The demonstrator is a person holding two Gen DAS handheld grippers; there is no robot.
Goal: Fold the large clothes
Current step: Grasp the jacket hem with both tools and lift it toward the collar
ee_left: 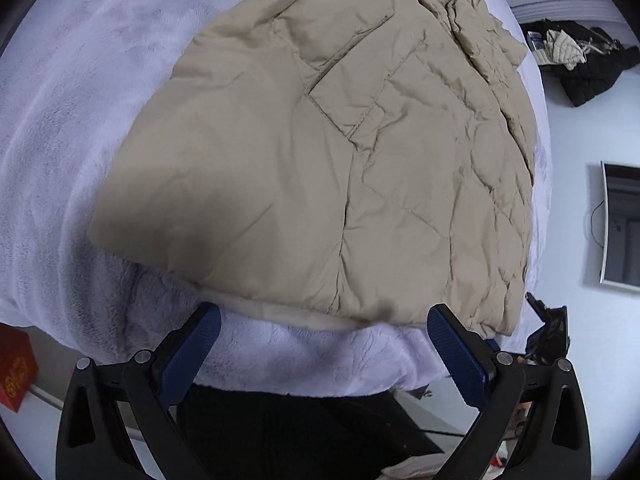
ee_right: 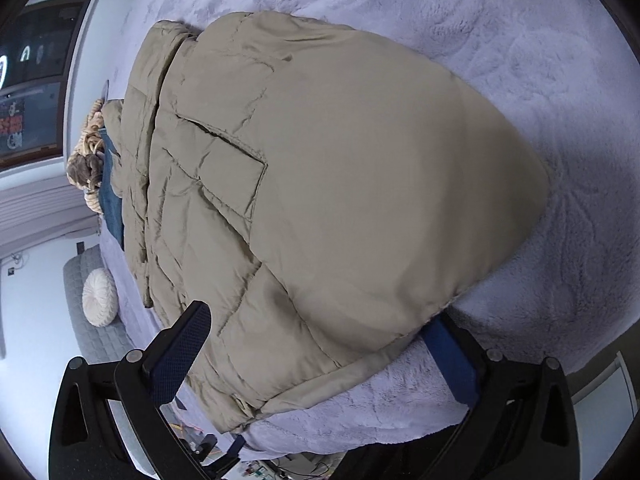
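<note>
A beige quilted jacket (ee_left: 320, 152) lies spread on a pale lilac fleece blanket (ee_left: 72, 128) over a bed. My left gripper (ee_left: 324, 328) stands open just above the jacket's near hem, its blue-padded fingers (ee_left: 456, 352) wide apart with only blanket and hem between them. In the right wrist view the same jacket (ee_right: 340, 200) fills the middle. My right gripper (ee_right: 320, 328) is open at full width astride the jacket's near edge. One finger (ee_right: 180, 356) rests over the quilted side. The other finger (ee_right: 452, 360) sits partly under the hem. The pads do not press the fabric.
The bed's near edge runs below both grippers, with a dark trouser leg (ee_left: 300, 432) under it. A pile of dark and cream clothes (ee_left: 576, 60) lies on the floor at right. A round white cushion (ee_right: 100, 296), a plush toy (ee_right: 86, 160) and blue cloth (ee_right: 110, 200) sit at left.
</note>
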